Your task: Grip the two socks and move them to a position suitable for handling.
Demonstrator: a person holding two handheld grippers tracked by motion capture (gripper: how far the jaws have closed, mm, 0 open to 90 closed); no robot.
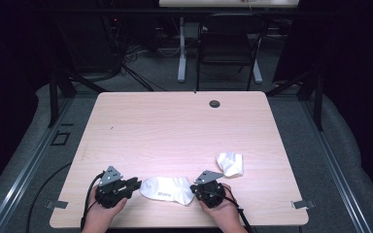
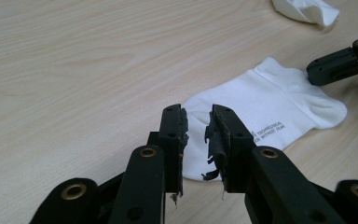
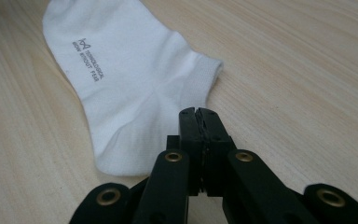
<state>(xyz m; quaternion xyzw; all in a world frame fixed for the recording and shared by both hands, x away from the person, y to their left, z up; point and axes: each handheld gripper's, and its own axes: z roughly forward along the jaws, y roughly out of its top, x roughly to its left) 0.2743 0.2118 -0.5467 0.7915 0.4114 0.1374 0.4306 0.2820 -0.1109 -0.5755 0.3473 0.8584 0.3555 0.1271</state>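
Pale wooden table (image 1: 175,126): my right gripper (image 3: 199,112) is pinching the flat white ankle sock (image 1: 167,188); my left gripper (image 2: 197,122) is gaping, gripping nothing.

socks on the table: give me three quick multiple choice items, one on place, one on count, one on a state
1. Where does the flat sock lie?
A. between the two grippers
B. at the table's far edge
C. on the floor

2. How many socks are on the table?
A. one
B. two
C. four

3. How do the left gripper's fingers stand?
A. pressed shut
B. apart
C. clamped on the crumpled sock

Answers:
1 A: the flat sock lies near the front edge of the table, with the left gripper at one end and the right gripper at the other.
2 B: the flat sock, and the crumpled sock off to its right.
3 B: a clear gap shows between the fingers, with the flat sock's end seen through it.
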